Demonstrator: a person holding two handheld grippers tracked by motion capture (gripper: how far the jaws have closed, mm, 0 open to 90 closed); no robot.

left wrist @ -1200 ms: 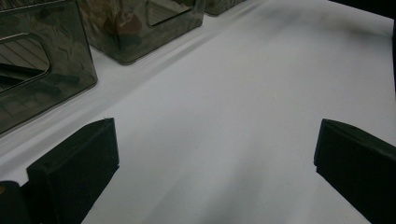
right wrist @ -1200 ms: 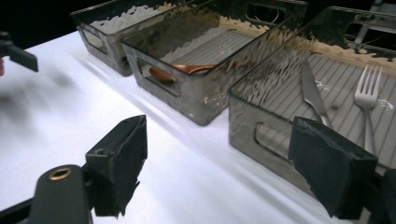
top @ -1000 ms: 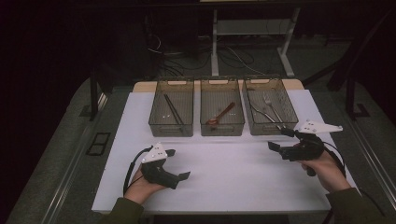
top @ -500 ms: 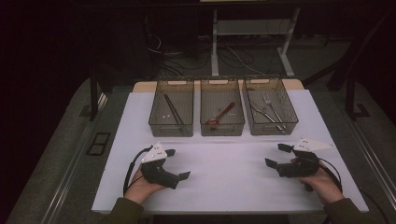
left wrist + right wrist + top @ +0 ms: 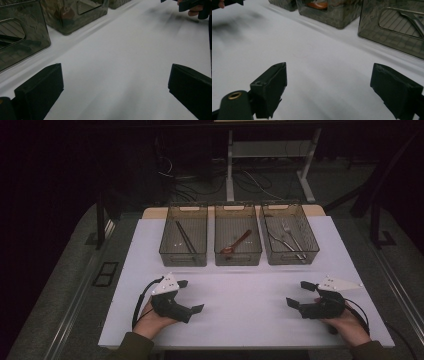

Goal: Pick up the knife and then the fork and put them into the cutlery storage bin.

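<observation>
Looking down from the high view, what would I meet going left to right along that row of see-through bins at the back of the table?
Bin with dark chopsticks → bin with a reddish-brown spoon → bin with metal forks.

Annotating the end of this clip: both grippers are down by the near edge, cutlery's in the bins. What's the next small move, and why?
Probably none beyond resting. The chopsticks, spoon and forks each lie in a separate bin, and the white board between them and the grippers is bare. The left gripper and right gripper sit open near the near edge, nothing between the jaws, so sorting looks finished.
</observation>
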